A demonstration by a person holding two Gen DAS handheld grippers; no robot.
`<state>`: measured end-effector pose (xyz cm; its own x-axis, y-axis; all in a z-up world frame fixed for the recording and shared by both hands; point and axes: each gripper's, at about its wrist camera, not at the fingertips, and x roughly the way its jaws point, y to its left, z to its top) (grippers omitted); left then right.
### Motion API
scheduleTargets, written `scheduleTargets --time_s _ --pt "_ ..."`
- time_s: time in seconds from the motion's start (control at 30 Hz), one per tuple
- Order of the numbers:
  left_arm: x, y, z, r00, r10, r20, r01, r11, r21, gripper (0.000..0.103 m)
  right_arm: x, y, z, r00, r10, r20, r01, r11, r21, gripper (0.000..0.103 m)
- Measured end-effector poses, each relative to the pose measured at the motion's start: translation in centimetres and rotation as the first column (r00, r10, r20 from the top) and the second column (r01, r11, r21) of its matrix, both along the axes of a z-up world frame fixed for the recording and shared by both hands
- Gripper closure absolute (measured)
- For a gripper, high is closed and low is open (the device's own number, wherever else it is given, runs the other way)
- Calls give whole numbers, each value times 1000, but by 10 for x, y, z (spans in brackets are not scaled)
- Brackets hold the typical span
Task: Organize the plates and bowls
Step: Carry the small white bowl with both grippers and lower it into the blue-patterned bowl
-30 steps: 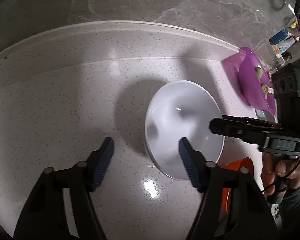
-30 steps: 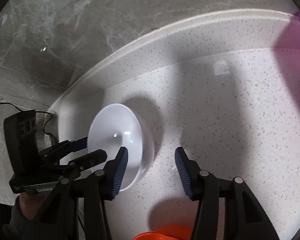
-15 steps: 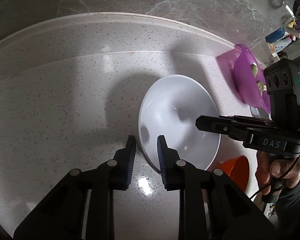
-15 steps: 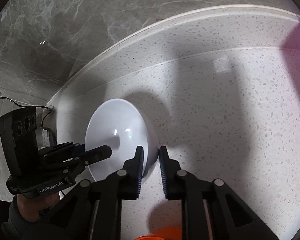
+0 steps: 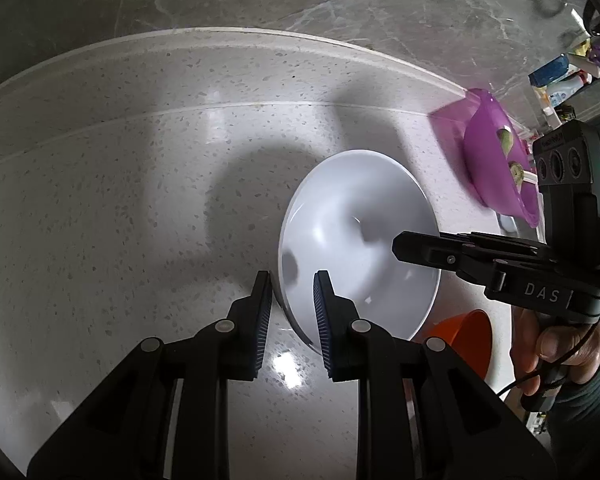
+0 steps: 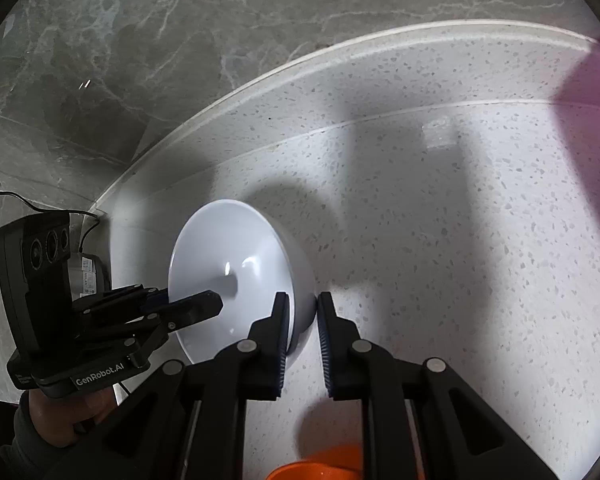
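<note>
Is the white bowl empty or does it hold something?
Empty: the glossy white round bowl shows only a bare interior with shadows and glints in both wrist views.

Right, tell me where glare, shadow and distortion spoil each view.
Left wrist view: bright glare on the countertop near the left gripper; fisheye bends the counter edge. Right wrist view: broad dark shadows cross the counter behind the white bowl; a purple cast tints the right edge; the right gripper stays sharp.

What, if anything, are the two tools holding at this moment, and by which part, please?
Both hold the white bowl by its rim: the left tool pinches the near-left edge and the right tool the opposite edge, each with one finger inside and one outside.
</note>
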<state>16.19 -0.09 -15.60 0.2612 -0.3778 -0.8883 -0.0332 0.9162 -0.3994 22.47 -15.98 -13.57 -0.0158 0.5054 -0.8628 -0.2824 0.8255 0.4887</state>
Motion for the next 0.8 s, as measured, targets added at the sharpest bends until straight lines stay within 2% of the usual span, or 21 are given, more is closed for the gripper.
scheduleTargets --time_s 0.37,0.6,0.8 --pt "-31 -23 36 999 -31 24 31 999 -20 83 -23 -17 39 999 -14 30 14 1000 16 86" --pt "-81 -53 68 996 -66 59 69 996 -48 83 -66 -47 75 997 -27 66 25 999 35 86" --pt "-130 -90 80 992 -110 62 115 990 -86 83 -114 -80 93 995 -61 82 57 997 47 86"
